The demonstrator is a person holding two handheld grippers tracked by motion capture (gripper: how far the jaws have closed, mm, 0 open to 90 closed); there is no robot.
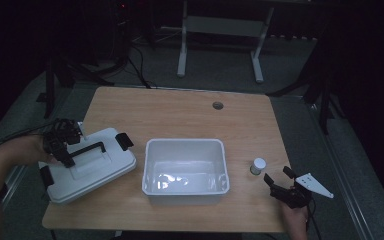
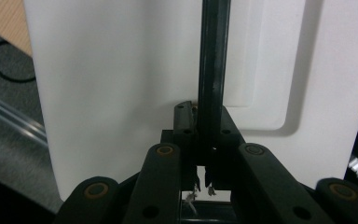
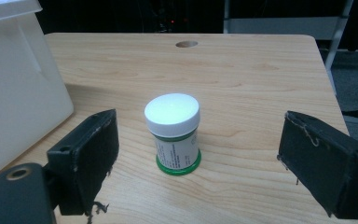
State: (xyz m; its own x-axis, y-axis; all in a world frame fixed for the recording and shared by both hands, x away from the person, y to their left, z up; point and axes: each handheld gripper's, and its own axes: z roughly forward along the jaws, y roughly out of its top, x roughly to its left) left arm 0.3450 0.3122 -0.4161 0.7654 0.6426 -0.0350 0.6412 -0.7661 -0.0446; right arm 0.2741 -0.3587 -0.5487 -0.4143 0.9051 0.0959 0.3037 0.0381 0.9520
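Note:
A white lid (image 1: 92, 167) with a black handle (image 1: 87, 148) lies at the table's left front corner, partly over the edge. My left gripper (image 1: 66, 157) is shut on that handle; in the left gripper view the handle (image 2: 213, 70) runs up from between the closed jaws of the left gripper (image 2: 203, 116), across the lid (image 2: 121, 93). A small white-capped jar (image 1: 258, 165) with a green base stands right of the white bin (image 1: 185, 141). My right gripper (image 1: 277, 176) is just in front of it, open. In the right gripper view the jar (image 3: 173, 133) stands between and just beyond the right gripper (image 3: 205, 161) pads, untouched.
The wooden table (image 1: 180, 110) has a round cable hole (image 1: 217, 105) near its far edge. The open white bin (image 3: 18, 93) sits mid-table, close to the jar's left. Black clips stick out at the lid's ends. Stands and cables crowd the dark floor beyond.

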